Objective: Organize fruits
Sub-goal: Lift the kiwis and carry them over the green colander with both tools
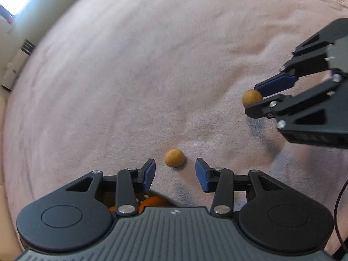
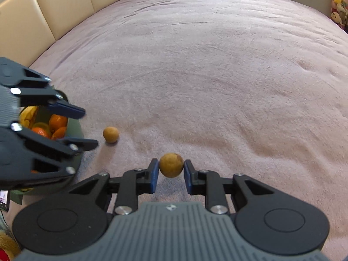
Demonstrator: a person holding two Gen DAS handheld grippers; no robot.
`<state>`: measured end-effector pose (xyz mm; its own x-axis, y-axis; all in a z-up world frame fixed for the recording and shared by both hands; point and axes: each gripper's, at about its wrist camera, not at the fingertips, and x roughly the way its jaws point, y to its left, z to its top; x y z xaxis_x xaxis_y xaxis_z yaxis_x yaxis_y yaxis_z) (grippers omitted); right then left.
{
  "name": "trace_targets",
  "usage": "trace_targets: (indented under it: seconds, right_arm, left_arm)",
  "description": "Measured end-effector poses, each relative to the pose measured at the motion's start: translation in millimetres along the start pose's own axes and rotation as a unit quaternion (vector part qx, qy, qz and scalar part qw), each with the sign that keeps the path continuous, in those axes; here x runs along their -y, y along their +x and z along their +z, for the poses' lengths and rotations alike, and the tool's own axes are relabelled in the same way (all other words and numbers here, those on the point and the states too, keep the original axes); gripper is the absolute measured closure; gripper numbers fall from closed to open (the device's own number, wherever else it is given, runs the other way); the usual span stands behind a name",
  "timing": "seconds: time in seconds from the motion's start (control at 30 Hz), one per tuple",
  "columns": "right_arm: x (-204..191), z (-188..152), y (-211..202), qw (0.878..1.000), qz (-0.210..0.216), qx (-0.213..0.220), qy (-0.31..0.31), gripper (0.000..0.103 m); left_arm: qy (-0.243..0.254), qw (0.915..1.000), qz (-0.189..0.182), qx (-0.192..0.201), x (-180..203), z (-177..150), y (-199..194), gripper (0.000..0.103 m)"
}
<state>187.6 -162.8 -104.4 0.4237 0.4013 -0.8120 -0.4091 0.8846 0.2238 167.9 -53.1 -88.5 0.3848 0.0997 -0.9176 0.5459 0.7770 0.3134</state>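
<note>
On the bed blanket (image 2: 217, 76), far left: bowl (image 2: 75, 130) holding oranges. Left tool (image 1: 175, 174) open, loose brown fruit (image 1: 174, 157) just ahead — grasp pending. Right tool (image 2: 171, 171) apparently grips second fruit (image 2: 171, 164); next, carry to bowl.

pale pink fuzzy bed cover (image 2: 217, 76); two tan-brown round fruits (image 2: 111, 134) (image 2: 171, 164), the nearer one mottled darker. bright oranges (image 2: 57, 122) and a yellow banana (image 2: 28, 115) sit in a dull green bowl (image 2: 75, 130). black claws (image 2: 170, 177) (image 1: 175, 175) with blue pads (image 2: 154, 175). cream headboard (image 2: 43, 10).
</note>
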Motion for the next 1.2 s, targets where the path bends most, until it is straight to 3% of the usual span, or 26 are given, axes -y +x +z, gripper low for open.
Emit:
trace_targets:
  seconds: [0.1, 0.33, 0.5, 0.87, 1.07, 1.2]
  right_arm:
    - [2, 3, 0, 1.0, 0.001, 0.003, 0.009, 0.082]
    - [7, 4, -1, 1.0, 0.004, 0.002, 0.026, 0.082]
    - [8, 4, 0, 1.0, 0.009, 0.0, 0.027, 0.082]
    - [0, 4, -5, 1.0, 0.008, -0.005, 0.016, 0.082]
    - [-14, 5, -22, 1.0, 0.003, 0.015, -0.003, 0.082]
    - [-22, 9, -39, 0.999, 0.009, 0.038, -0.016, 0.082]
  left_arm:
    - [-0.026, 0.9991, -0.018, -0.029, -13, 6, 15, 0.052]
    - [-0.041, 0.9951, -0.063, -0.064, -29, 12, 42, 0.066]
    - [-0.051, 0.9955, -0.048, -0.063, -28, 15, 49, 0.077]
    - [-0.121, 0.9911, -0.056, 0.003, -40, 8, 9, 0.078]
    - [-0.175, 0.9804, -0.063, 0.066, -45, -1, -44, 0.078]
    - [-0.198, 0.9747, -0.045, 0.093, -46, -9, -75, 0.078]
